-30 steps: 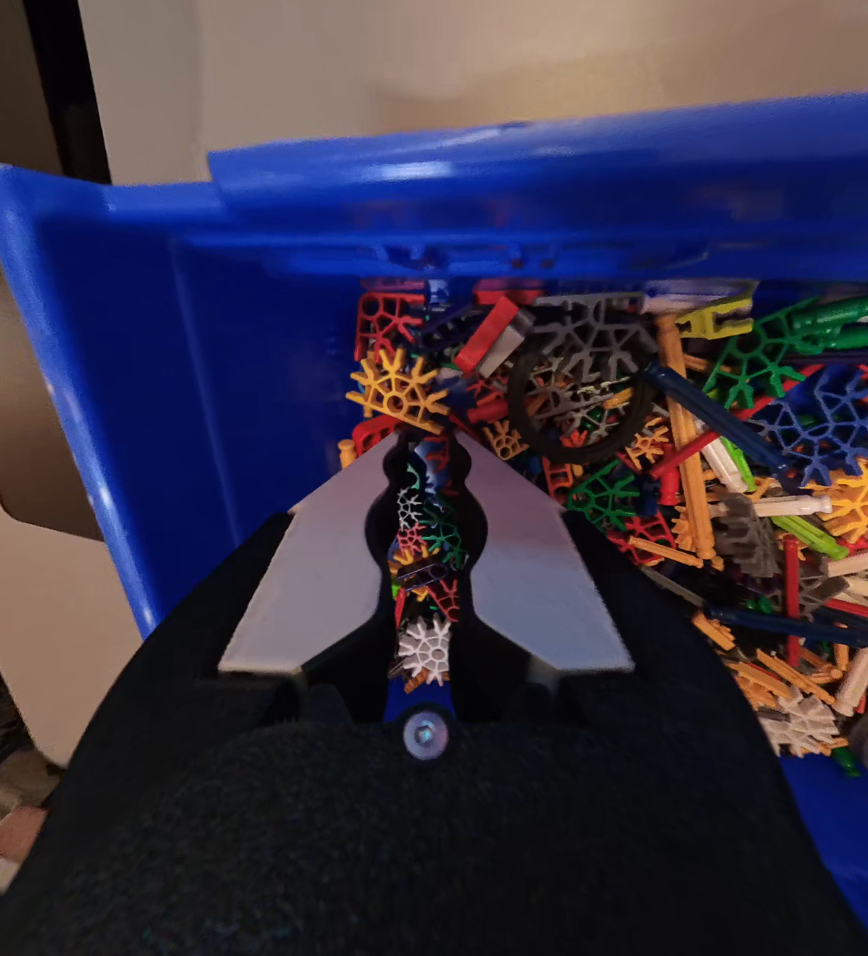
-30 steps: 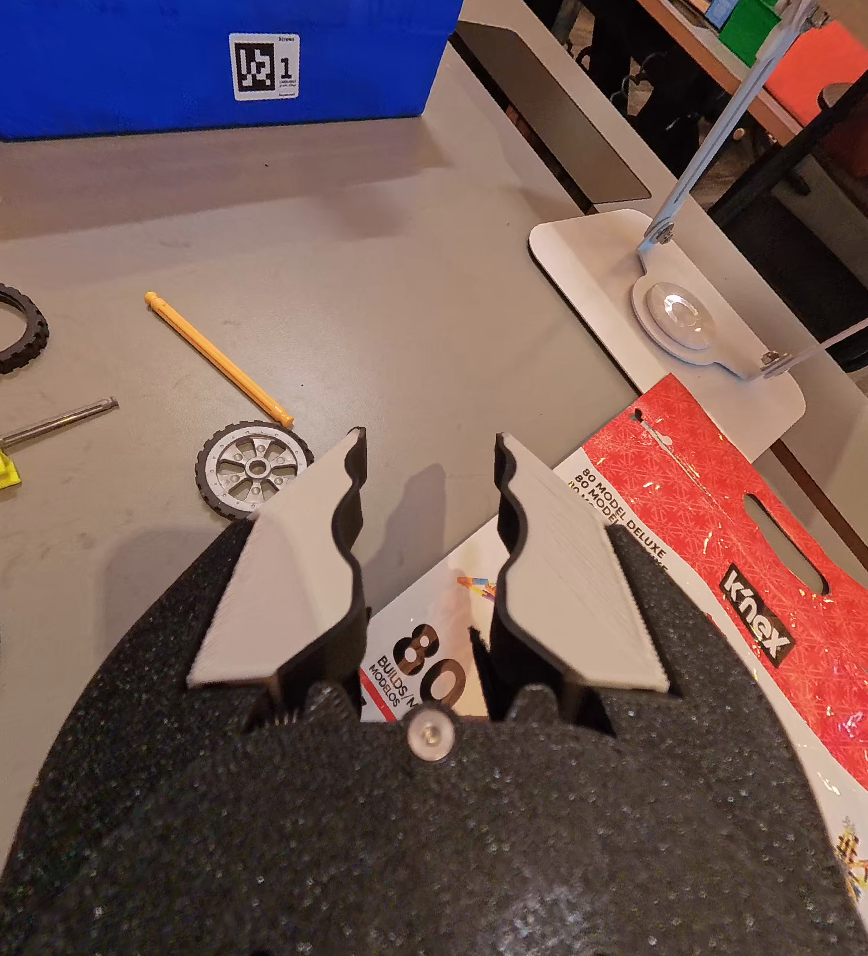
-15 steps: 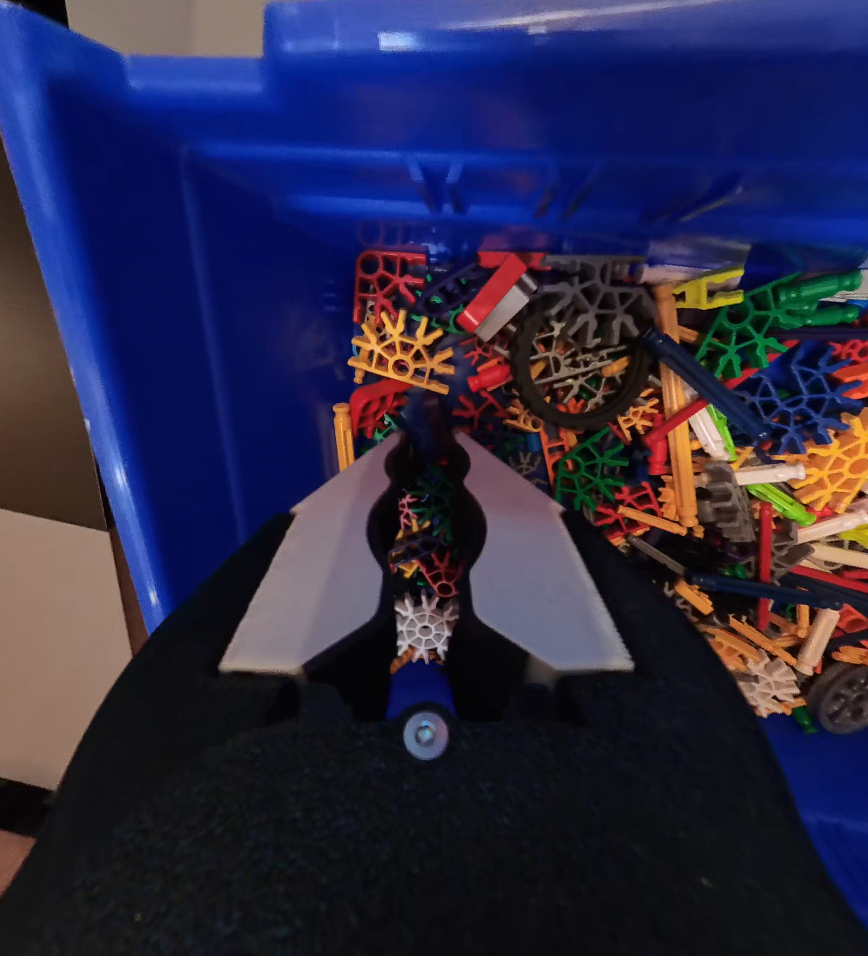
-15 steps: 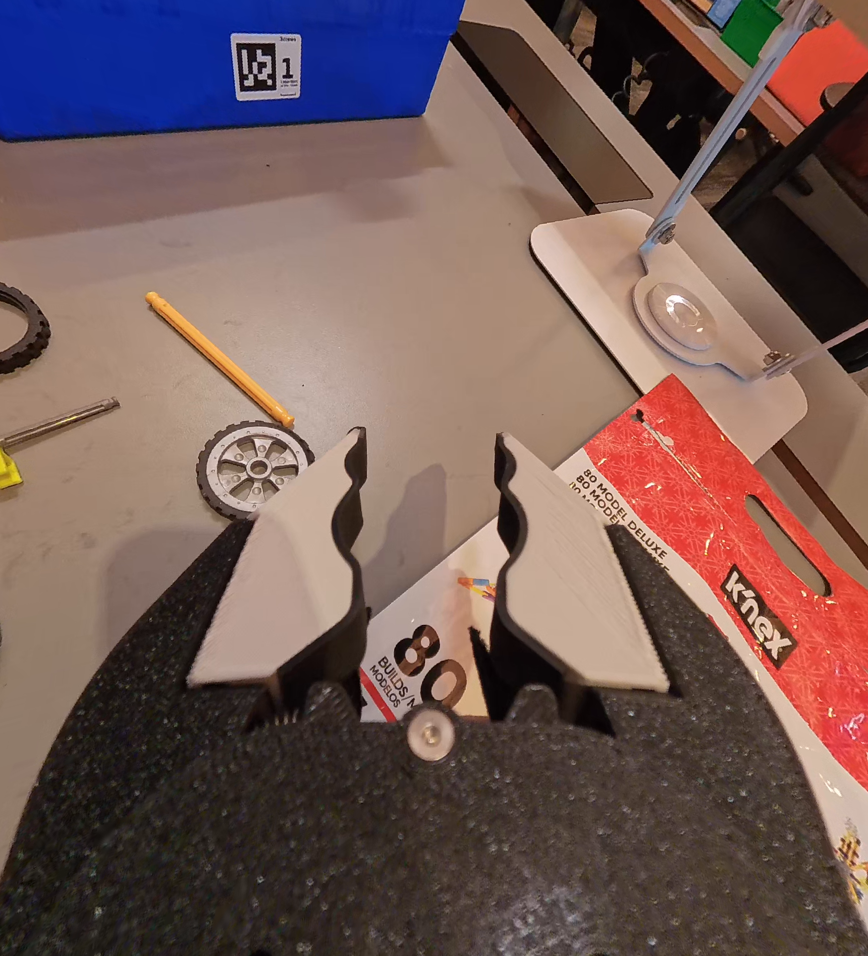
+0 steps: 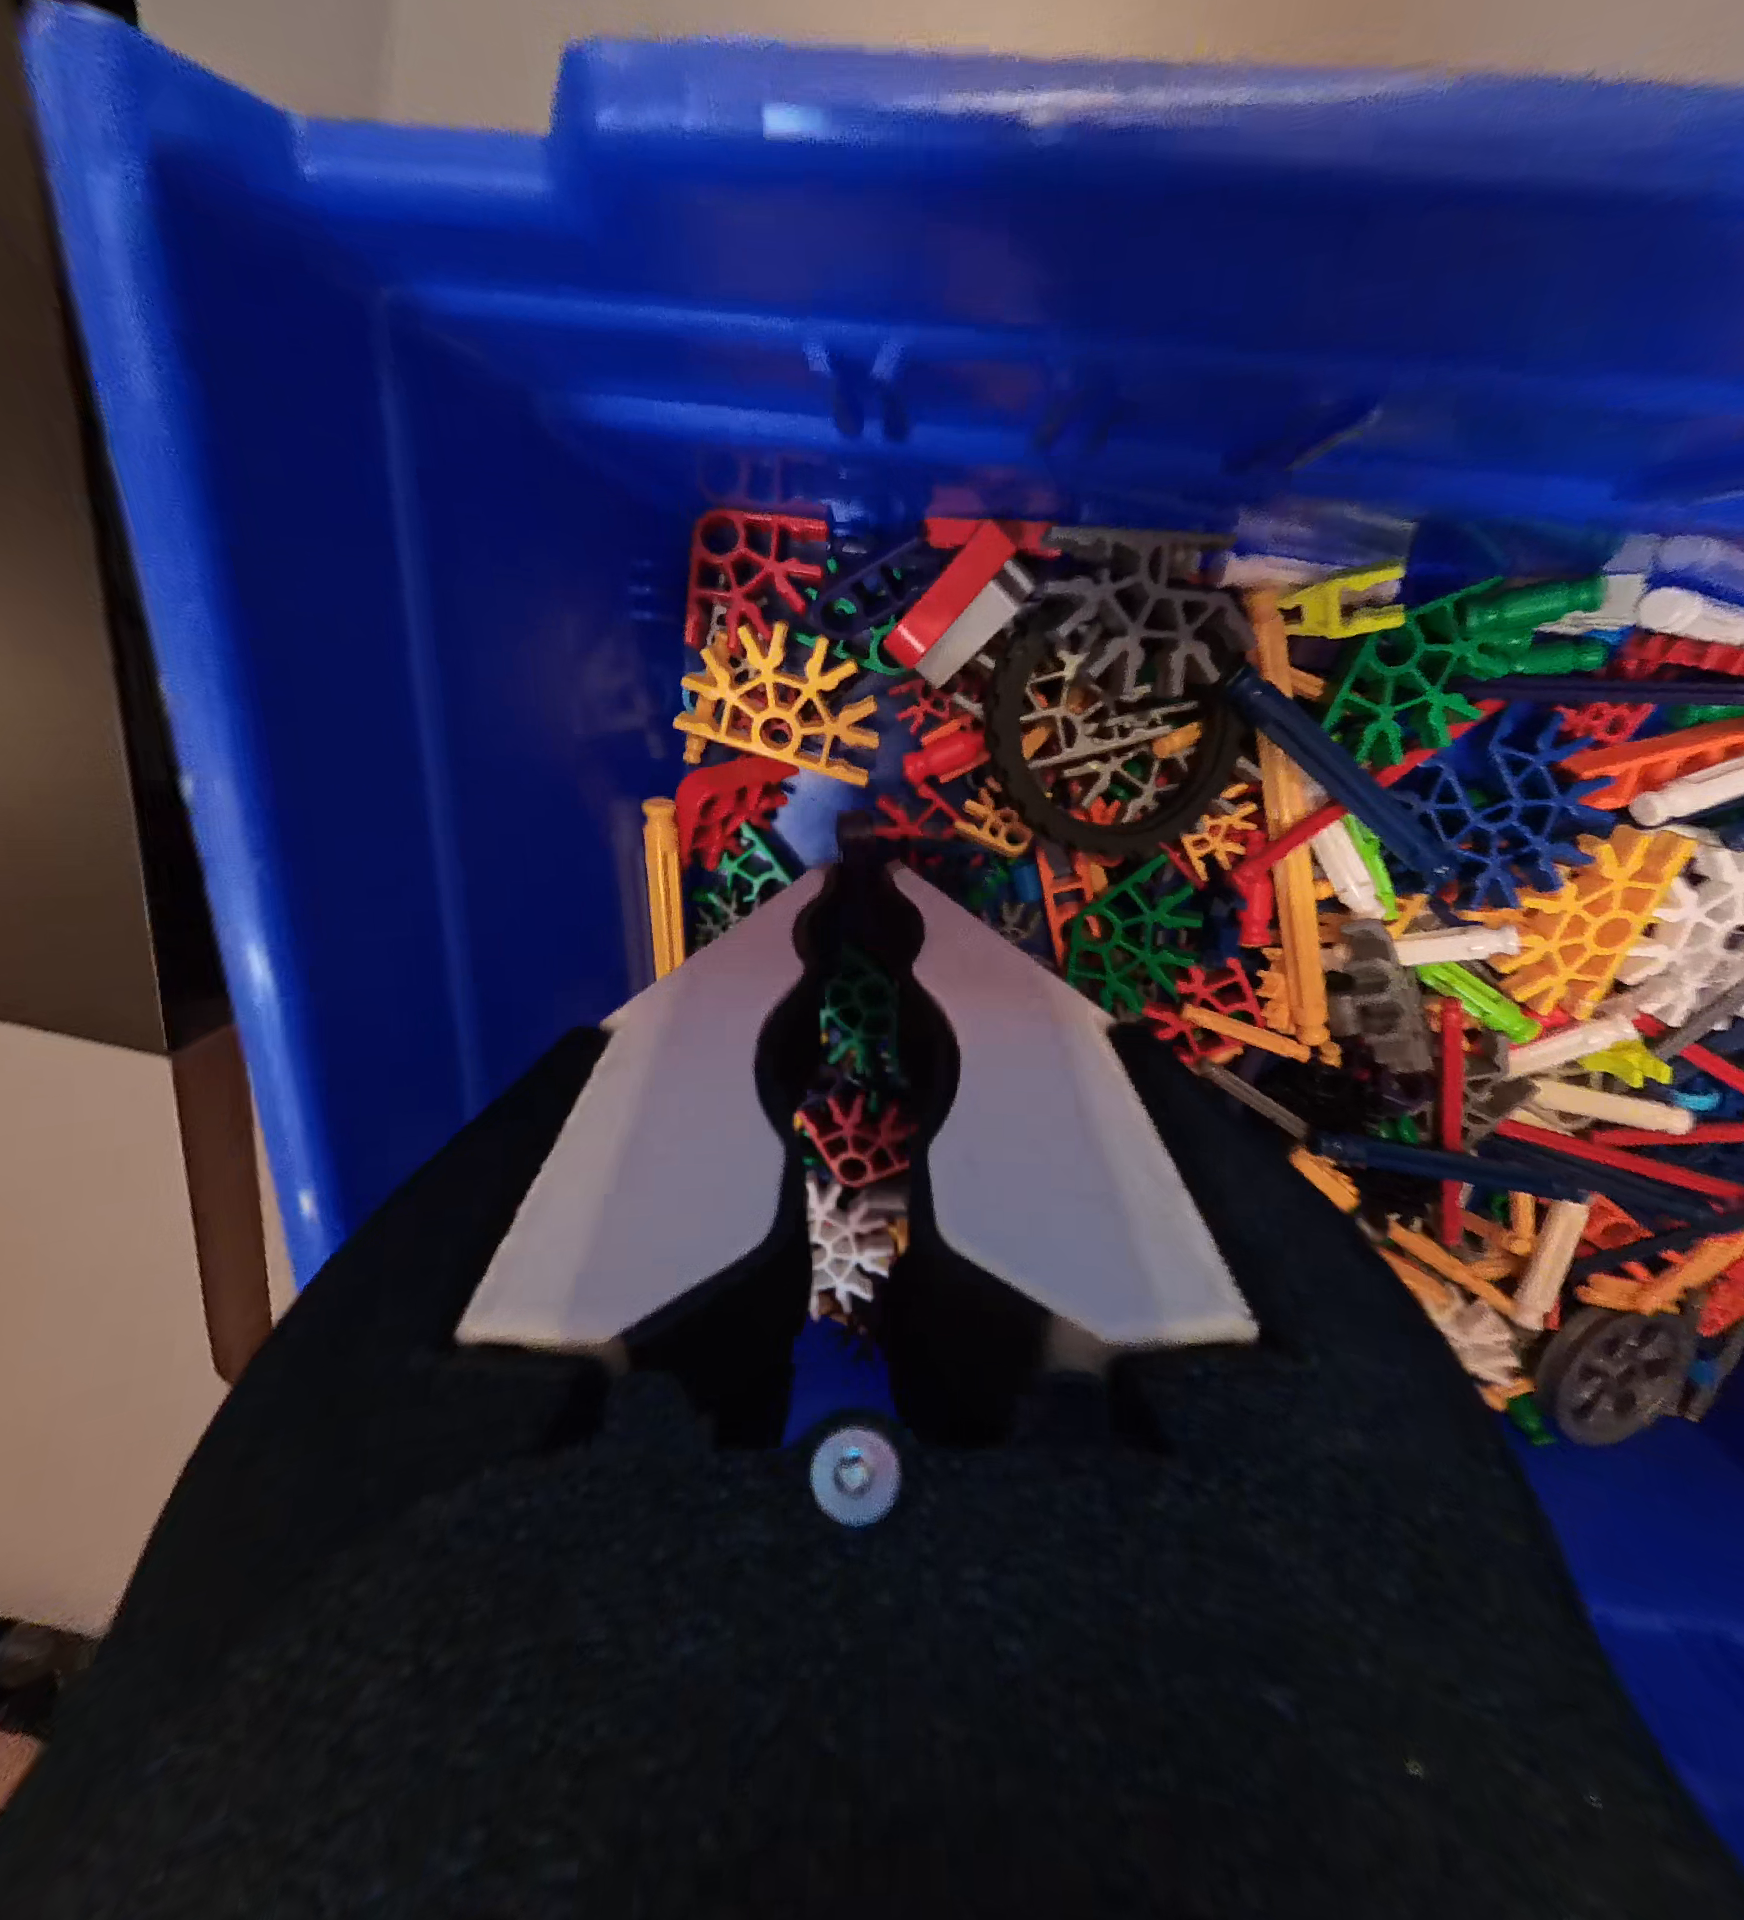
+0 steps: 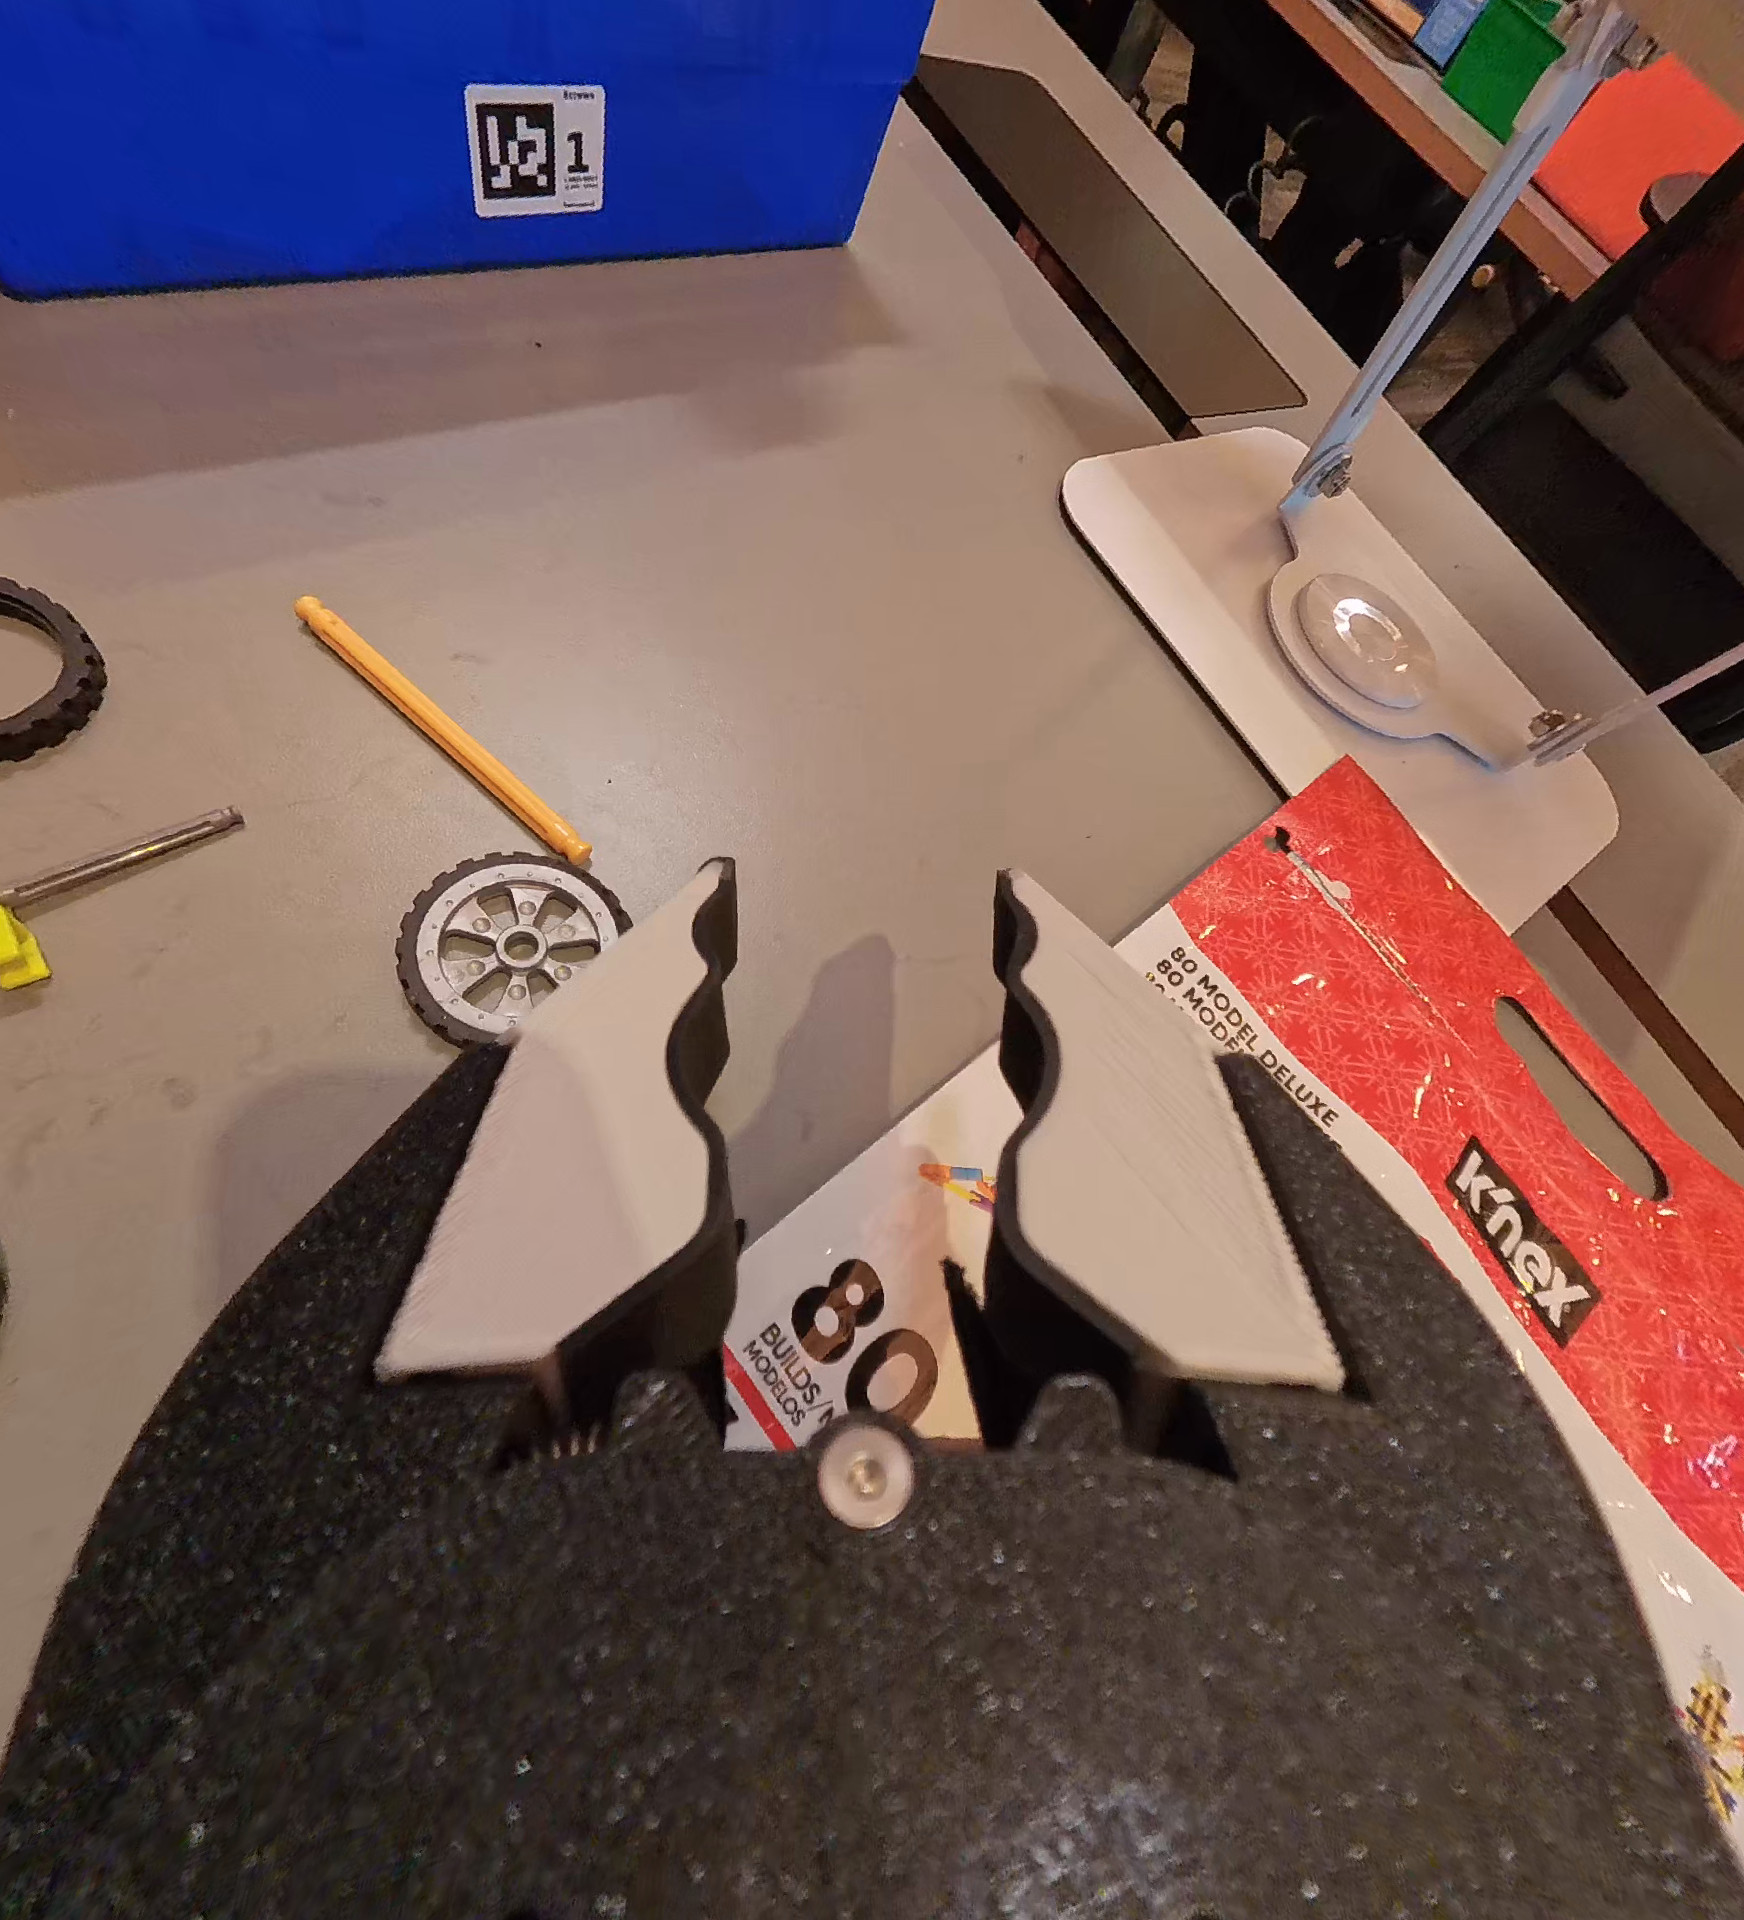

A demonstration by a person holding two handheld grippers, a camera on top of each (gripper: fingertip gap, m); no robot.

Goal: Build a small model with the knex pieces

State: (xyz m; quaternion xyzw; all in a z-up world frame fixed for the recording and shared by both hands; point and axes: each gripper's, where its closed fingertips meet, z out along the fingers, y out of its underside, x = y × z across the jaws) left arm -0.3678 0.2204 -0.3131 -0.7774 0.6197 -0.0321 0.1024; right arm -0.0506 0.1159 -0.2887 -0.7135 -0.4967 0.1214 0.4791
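In the left wrist view my left gripper [image 5: 860,868] is shut inside a blue bin [image 5: 411,623], above the left end of a pile of colourful construction-toy rods and connectors [image 5: 1419,883]. A small dark piece [image 5: 852,829] sticks out from between its tips; I cannot tell its shape. A black tyre ring [image 5: 1117,727] lies on the pile just beyond. In the right wrist view my right gripper [image 6: 863,883] is open and empty above the grey table [image 6: 743,520], over the corner of a red and white toy bag [image 6: 1470,1039].
On the table lie a grey spoked wheel [image 6: 515,951], an orange rod [image 6: 442,727], a metal pin with a yellow end [image 6: 0,925] and two black tyre rings [image 6: 6,675]. A blue bin [image 6: 224,156] stands at the back. A white stand base [image 6: 1211,540] sits at the right edge. The left gripper is farther from the grey spoked wheel [image 6: 515,951], some 35 cm, than the right, some 5 cm.
The left gripper, still shut, has shifted over the bin, and the bin's far wall now fills more of the view. The right gripper has not moved.
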